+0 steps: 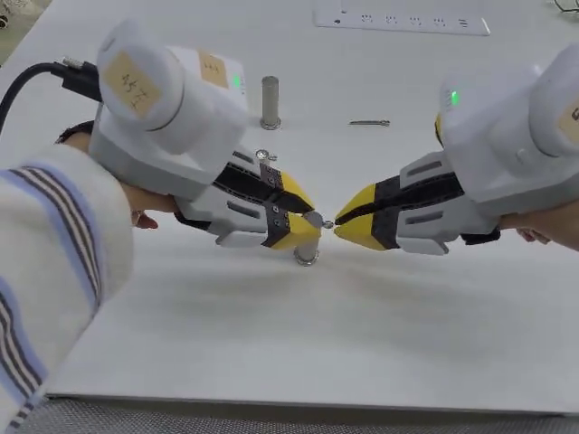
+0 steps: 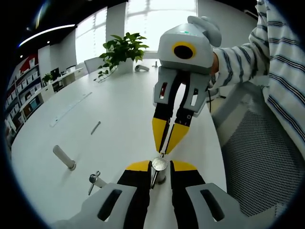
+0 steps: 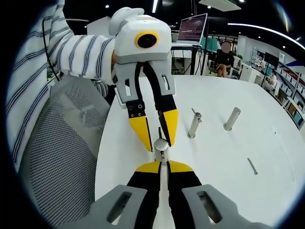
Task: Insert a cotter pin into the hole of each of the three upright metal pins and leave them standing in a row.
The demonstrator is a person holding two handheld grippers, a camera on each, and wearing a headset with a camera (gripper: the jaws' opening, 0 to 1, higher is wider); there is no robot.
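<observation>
A striped sleeve (image 1: 45, 244) enters at the near left of the white table (image 1: 271, 334). Beyond it the left gripper (image 1: 306, 223) reaches rightward. Its yellow-tipped fingers are closed from either side on the upper part of the near metal pin (image 1: 306, 257), which stands upright on its flanged base close to the middle of the table.

Just behind the left gripper stands the middle metal pin (image 3: 194, 125). It is upright and partly hidden in the head view. A fitted cotter pin (image 2: 93, 179) crosses its top, with the looped end showing to one side.

Farther away stands the far metal pin (image 1: 270, 101), also upright, with nothing showing through its top. The three metal pins form a line running from near to far.

To the right of the far metal pin a loose cotter pin (image 1: 369, 123) lies flat on the table, well apart from both grippers. A power strip (image 1: 403, 20) lies along the far edge.

From the right, the right gripper (image 1: 336, 221) points leftward and faces the left gripper tip to tip. Its fingers are pinched together on a held cotter pin (image 2: 162, 153), whose free end meets the head of the near metal pin. Whether that end has entered the hole cannot be told.
</observation>
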